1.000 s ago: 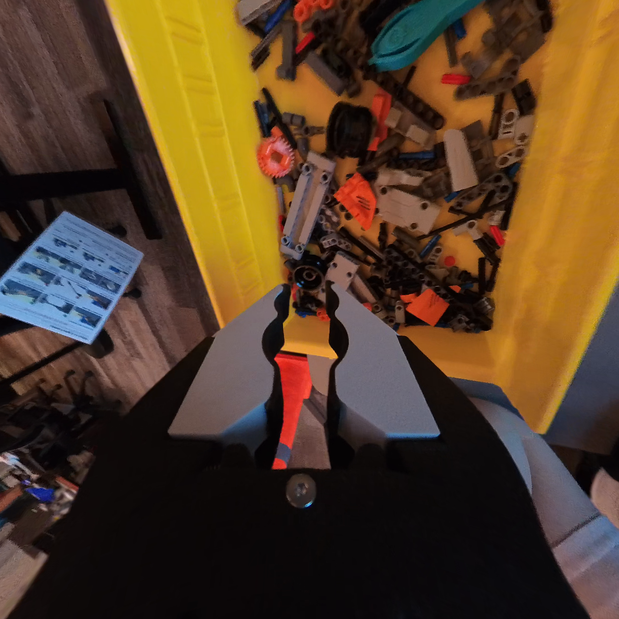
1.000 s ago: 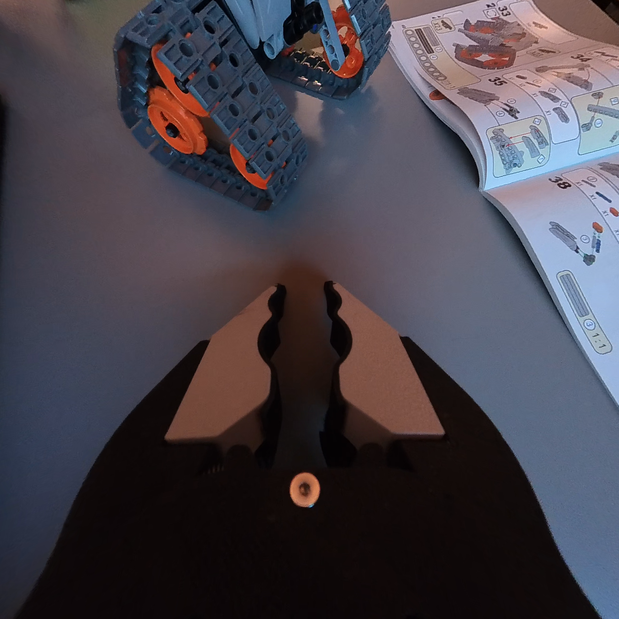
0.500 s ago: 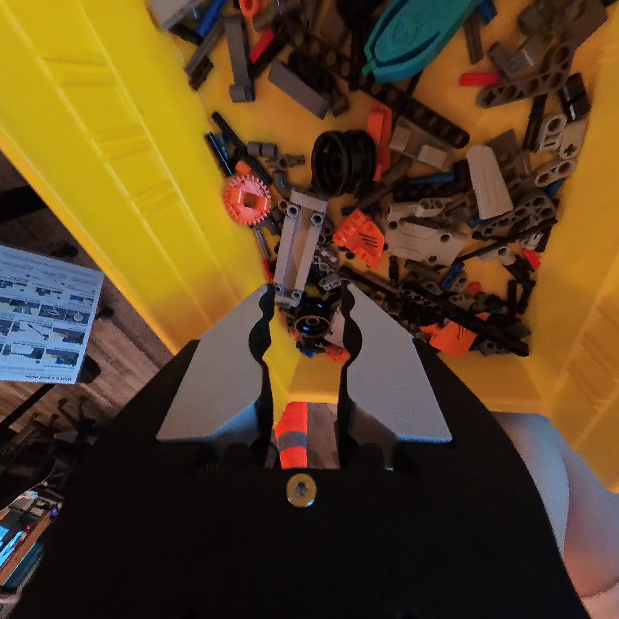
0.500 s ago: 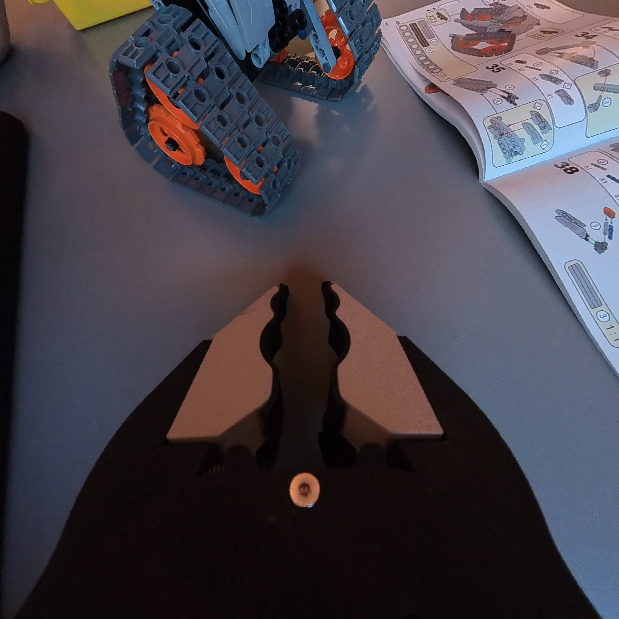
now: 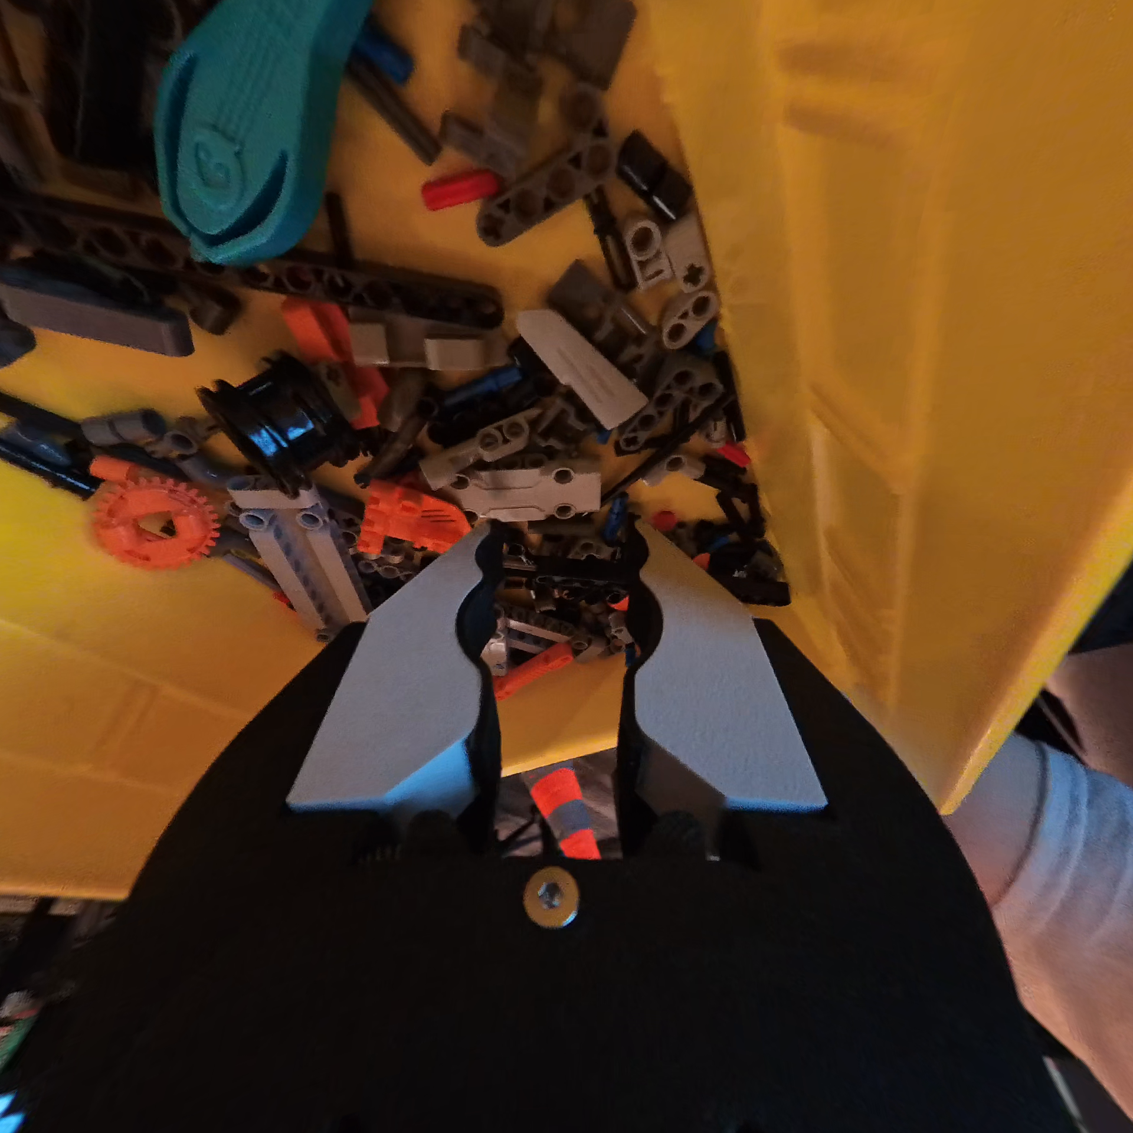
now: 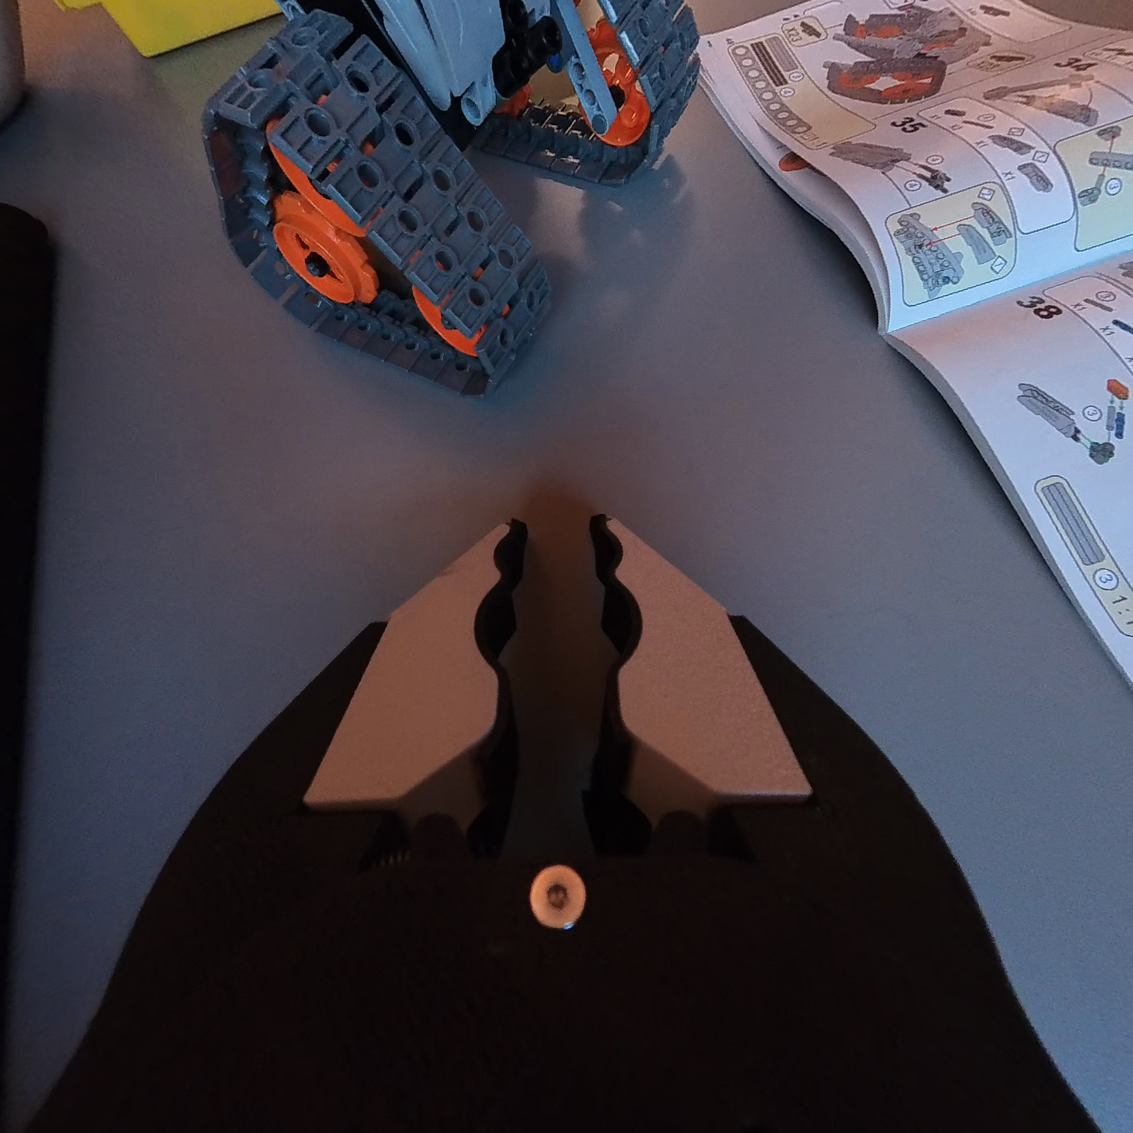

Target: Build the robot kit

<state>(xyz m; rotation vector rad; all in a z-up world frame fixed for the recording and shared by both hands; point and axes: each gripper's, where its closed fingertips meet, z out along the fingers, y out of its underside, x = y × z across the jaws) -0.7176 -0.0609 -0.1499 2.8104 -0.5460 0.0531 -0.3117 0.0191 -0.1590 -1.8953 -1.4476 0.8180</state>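
My left gripper [image 5: 561, 542] is open and empty, reaching into a yellow bin [image 5: 907, 429] over a heap of small black, grey and orange building pieces [image 5: 570, 588]. An orange gear [image 5: 156, 521], a black wheel hub [image 5: 279, 420], a grey beam [image 5: 300, 552] and a teal curved piece [image 5: 245, 122] lie in the bin to its left. My right gripper [image 6: 558, 521] is open and empty, just above a grey table [image 6: 705, 417]. A grey tracked model with orange wheels [image 6: 392, 233] stands ahead of it, a little to the left.
An open instruction booklet [image 6: 981, 257] lies on the table to the right of the right gripper. A yellow bin corner [image 6: 178, 24] shows at the far left. A person's sleeve [image 5: 1067, 870] is beside the bin's right wall. A dark object [image 6: 21, 429] borders the table's left. Across from one pair of fingers to the other is roughly 40 cm. My right tips are about 45 cm from the black wheel hub [image 5: 279, 420], my left tips only 6 cm.
My left gripper has moved forward and right, deeper into the bin, and its jaws have opened wider. My right gripper has drifted slightly back; the tracked model sits a bit farther right in view.
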